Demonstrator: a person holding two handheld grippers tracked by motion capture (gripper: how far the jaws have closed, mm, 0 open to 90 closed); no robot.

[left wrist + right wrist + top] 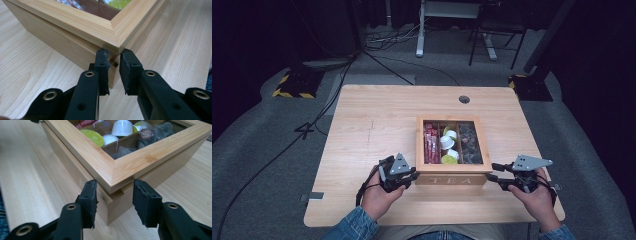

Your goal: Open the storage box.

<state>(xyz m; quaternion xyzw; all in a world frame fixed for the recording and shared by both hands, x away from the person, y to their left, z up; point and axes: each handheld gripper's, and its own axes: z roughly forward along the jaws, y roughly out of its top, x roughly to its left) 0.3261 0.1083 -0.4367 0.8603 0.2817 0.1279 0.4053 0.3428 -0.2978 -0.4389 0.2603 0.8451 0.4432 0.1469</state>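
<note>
The left gripper (pixel 113 72) has its jaws drawn together at the near left corner of the tea box (pixel 452 177), just under the lid's edge; whether they pinch the wood cannot be told. The right gripper (pixel 115 203) has its jaws apart, straddling the near right corner of the box without pressing on it. The box sits on the tabletop (pixel 377 125) near the front edge, lid (pixel 100 162) down, its window showing red sachets (pixel 430 145), white and yellow-green capsules (pixel 121 127) and dark tea bags (pixel 470 145) in three compartments.
</note>
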